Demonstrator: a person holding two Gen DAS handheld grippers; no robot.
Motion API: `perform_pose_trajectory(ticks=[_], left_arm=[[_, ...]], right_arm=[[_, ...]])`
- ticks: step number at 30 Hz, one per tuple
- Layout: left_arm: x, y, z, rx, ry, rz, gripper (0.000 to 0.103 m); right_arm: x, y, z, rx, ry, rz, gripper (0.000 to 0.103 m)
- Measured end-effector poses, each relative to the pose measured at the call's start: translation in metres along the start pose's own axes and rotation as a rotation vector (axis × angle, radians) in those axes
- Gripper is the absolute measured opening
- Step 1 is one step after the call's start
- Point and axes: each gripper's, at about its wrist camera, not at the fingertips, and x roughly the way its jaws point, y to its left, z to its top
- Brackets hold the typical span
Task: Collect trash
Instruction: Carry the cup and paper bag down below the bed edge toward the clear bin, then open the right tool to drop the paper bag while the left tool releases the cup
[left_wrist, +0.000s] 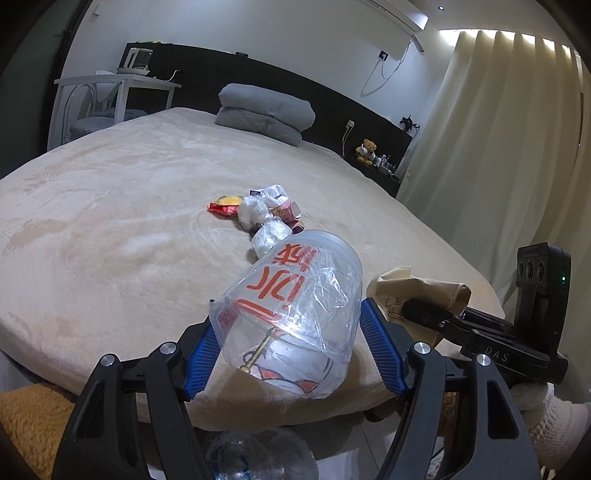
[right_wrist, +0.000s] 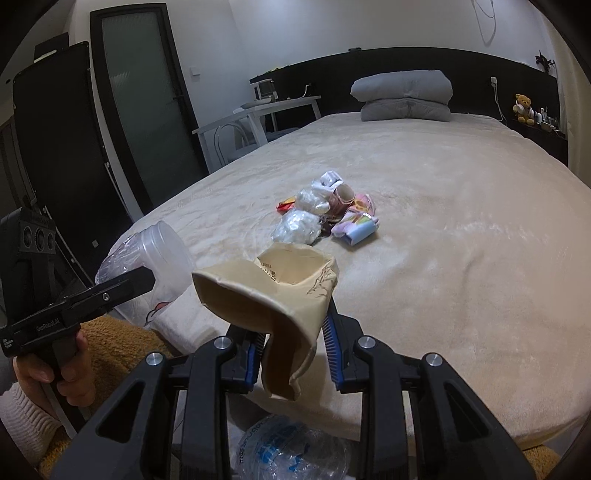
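Left gripper (left_wrist: 291, 343) jaws were clamped on a clear plastic jar (left_wrist: 295, 314), right gripper (right_wrist: 293, 354) jaws pinched a paper cup (right_wrist: 273, 302), trash pile (right_wrist: 325, 214) sat on the bed (right_wrist: 461, 258).

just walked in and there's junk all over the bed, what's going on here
A person is clearing trash off the bed with a handheld gripper in each hand. The left gripper is clamped on a clear plastic jar with red lettering, and the right gripper is shut on a crumpled beige paper cup. Both are held over the near edge of the bed. A small pile of wrappers and cartons still lies in the middle of the blanket, not yet picked up.
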Motion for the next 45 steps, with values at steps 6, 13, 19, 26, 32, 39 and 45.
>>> perform_pose_trajectory(ticks=[6,13,19,26,32,39,45], left_arm=[[0.006,-0.003,-0.025,-0.029,0.085,-0.006,0.070],[0.015,-0.008,-0.056,-0.006,0.210,-0.009,0.070],[0.030,-0.007,-0.079,-0.010,0.346,-0.027,0.071],[0.057,0.003,-0.106,-0.019,0.526,0.025,0.071],[0.088,0.020,-0.131,-0.078,0.705,0.078,0.071],[0.113,0.027,-0.155,-0.127,0.855,0.135,0.071],[0.116,0.039,-0.156,-0.204,0.914,0.157,0.071]], right_arm=[[0.010,0.004,-0.024,0.013,0.114,0.019,0.030],[0.026,0.005,-0.054,0.009,0.244,0.062,0.030],[0.042,-0.002,-0.071,0.047,0.355,0.105,0.030],[0.079,-0.007,-0.101,0.094,0.542,0.099,0.030],[0.105,-0.016,-0.118,0.180,0.679,0.102,0.030],[0.126,-0.013,-0.131,0.216,0.791,0.070,0.030],[0.136,-0.013,-0.141,0.257,0.850,0.059,0.030]])
